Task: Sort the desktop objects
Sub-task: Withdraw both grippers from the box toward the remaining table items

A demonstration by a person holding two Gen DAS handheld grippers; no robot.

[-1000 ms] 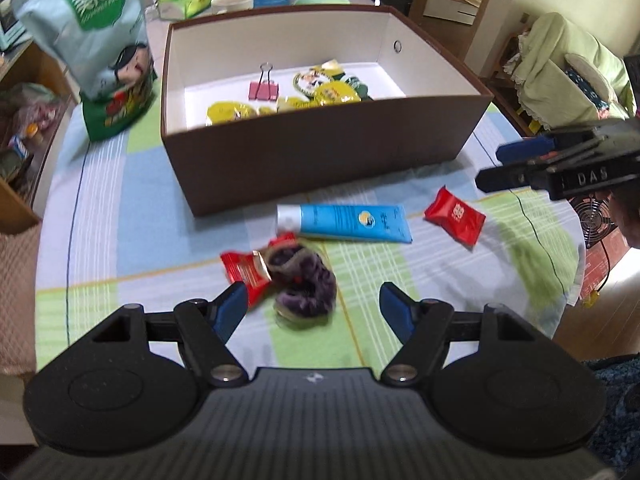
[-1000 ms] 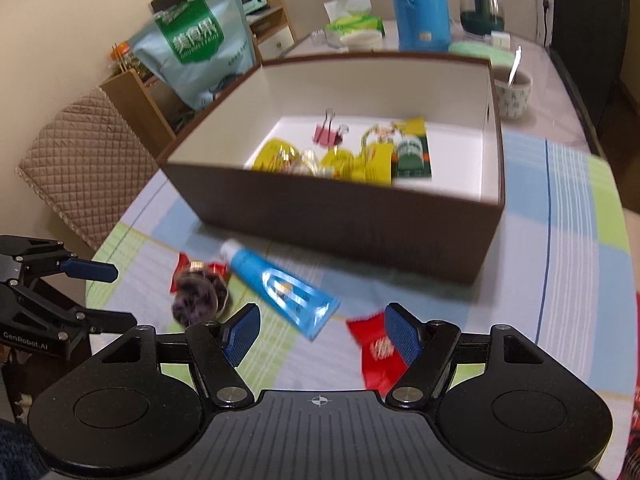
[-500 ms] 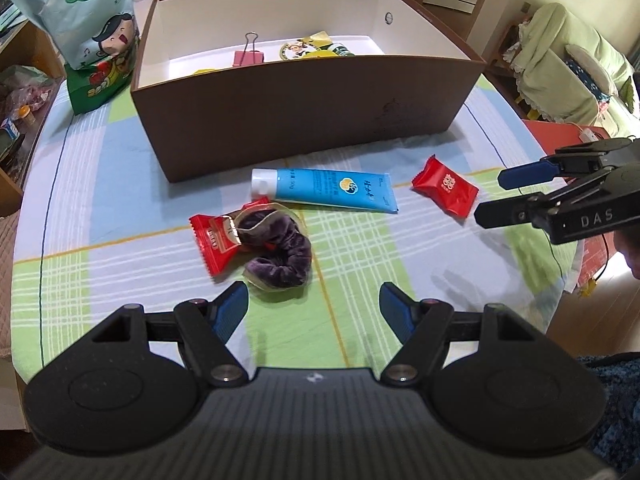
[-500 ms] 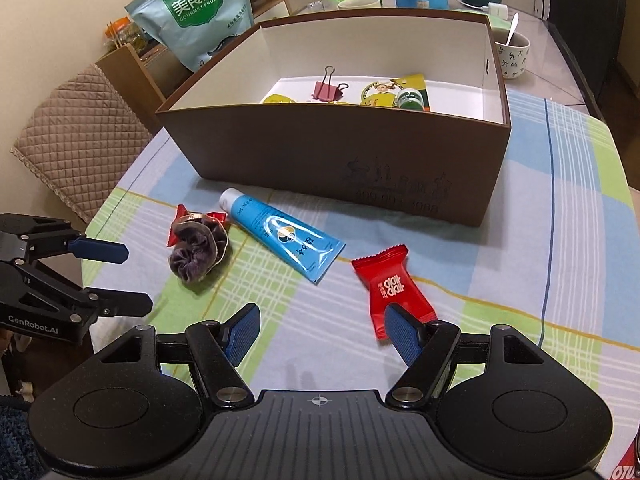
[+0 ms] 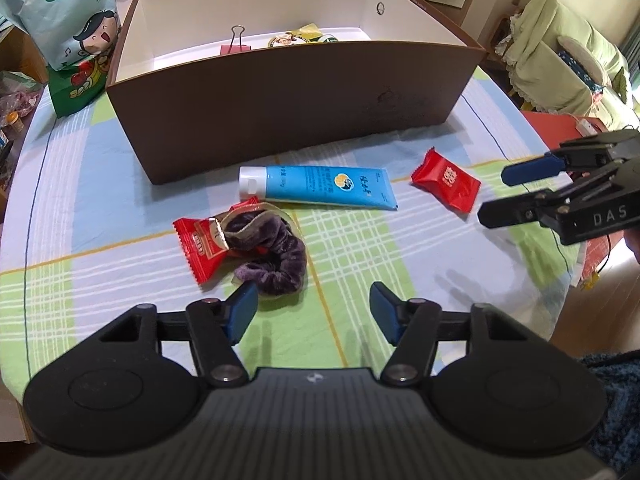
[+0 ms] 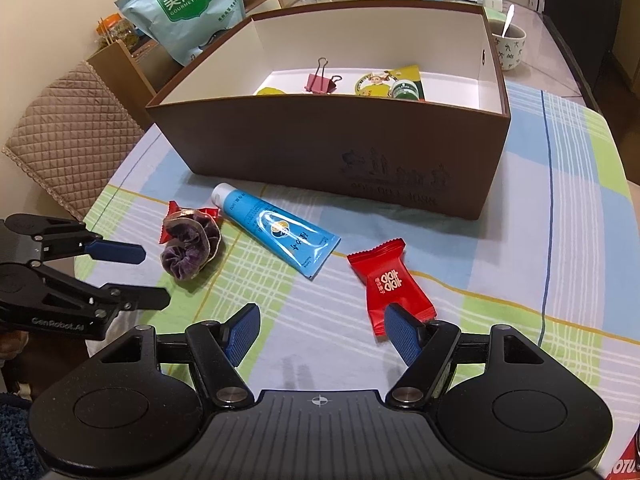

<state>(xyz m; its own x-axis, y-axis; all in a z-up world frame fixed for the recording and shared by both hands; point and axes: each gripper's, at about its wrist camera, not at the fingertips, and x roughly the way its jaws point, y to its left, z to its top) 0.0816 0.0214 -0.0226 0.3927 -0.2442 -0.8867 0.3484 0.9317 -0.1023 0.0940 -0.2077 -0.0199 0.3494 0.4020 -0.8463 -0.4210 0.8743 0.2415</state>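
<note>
- Left gripper [image 5: 312, 312], fingers apart and empty: purple scrunchie [image 5: 276, 252] overlaps a red candy packet [image 5: 200, 240], so one pinch may lift both
- Right gripper [image 6: 320, 334], fingers apart, empty: the other red candy packet [image 6: 390, 284] near the tablecloth's [image 6: 560, 240] front edge may skid off

1. Left wrist view is bright; daylight enters from the right and glares on the floor.
2. Right wrist view is warmer and dimmer.
3. Soft shadows lie on the tablecloth [image 5: 360, 264] beneath the fingers.
4. Fisheye distortion bends the box [image 6: 320, 148] edges; corners darken.
</note>
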